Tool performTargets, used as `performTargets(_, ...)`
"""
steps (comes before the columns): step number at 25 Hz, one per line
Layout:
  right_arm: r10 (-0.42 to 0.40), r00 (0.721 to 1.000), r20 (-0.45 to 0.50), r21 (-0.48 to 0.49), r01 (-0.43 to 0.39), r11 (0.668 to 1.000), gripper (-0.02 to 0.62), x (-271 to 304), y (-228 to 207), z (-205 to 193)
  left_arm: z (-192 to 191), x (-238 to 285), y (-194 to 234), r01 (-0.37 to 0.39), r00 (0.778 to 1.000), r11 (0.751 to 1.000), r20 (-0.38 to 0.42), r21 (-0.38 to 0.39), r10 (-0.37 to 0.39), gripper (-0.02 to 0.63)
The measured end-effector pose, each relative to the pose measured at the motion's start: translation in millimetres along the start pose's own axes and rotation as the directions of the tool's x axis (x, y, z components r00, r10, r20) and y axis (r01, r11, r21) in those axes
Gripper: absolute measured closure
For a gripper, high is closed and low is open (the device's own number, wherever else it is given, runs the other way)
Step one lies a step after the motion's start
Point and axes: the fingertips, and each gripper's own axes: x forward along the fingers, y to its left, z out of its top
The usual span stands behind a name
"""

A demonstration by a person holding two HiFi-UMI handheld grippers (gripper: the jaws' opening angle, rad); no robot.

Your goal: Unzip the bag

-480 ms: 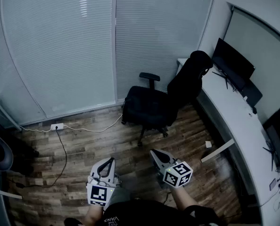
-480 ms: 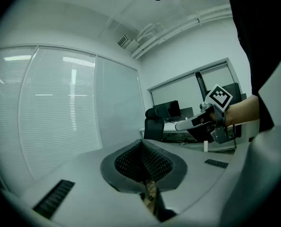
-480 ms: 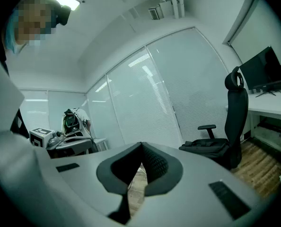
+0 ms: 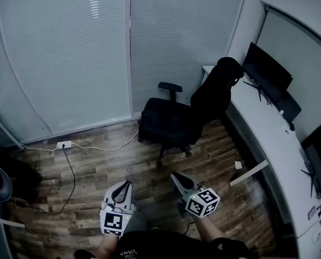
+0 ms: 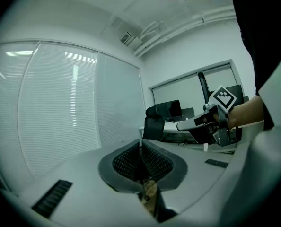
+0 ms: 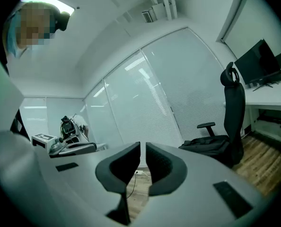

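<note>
head view: the task is not begun, as far as i can judge; no bag is clearly in sight and no zip is being worked; the left gripper [image 4: 126,185] and right gripper [image 4: 175,176] hang low over the wooden floor [image 4: 95,166], just in front of the person and well apart from the chair [image 4: 204,104]; a dark heap [image 4: 163,117] lies on the chair's seat, near the desk's [image 4: 263,123] left end; it may be the bag, but i cannot tell; all is left to do: find the bag, hold it, take the zip pull and draw it along.

left gripper view: the jaws stand together with only a hairline slit; nothing is between them; the chair shows far beyond.

right gripper view: the jaws are all but closed; only floor shows through the narrow gap; nothing is held; the heap on the seat looks soft, black and slumped, with no zip to be made out.
</note>
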Motion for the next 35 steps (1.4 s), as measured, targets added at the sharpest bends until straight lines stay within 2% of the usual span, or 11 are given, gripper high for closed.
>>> performTargets(7,-0.038,0.999,-0.015,0.053,0.039,0.998,0.537,34,-31,-1,-11,43,25,0.028,0.999,0.999,-0.021,-0.026,-0.028,0.581)
performTargets(10,-0.055,0.998,-0.021,0.077,0.056,0.995,0.46,54,-45,3,-14,67,38,0.053,0.998,0.998,-0.027,-0.034,-0.054,0.556)
performTargets(16,-0.085,0.996,-0.038,0.121,0.089,0.989,0.459,100,-75,3,-32,112,71,0.119,0.99,0.993,-0.077,-0.012,-0.12,0.496)
performTargets(21,-0.123,0.991,-0.053,0.151,0.13,0.98,0.459,135,-95,1,-47,144,104,0.165,0.98,0.986,-0.106,-0.019,-0.166,0.476)
performTargets(31,-0.206,0.975,-0.083,0.181,0.218,0.959,0.454,196,-129,-8,-73,208,147,0.292,0.949,0.956,-0.118,-0.03,-0.294,0.432)
performTargets(35,-0.209,0.971,-0.114,0.182,0.227,0.957,0.454,216,-140,-17,-86,223,158,0.34,0.931,0.94,-0.159,0.043,-0.329,0.431)
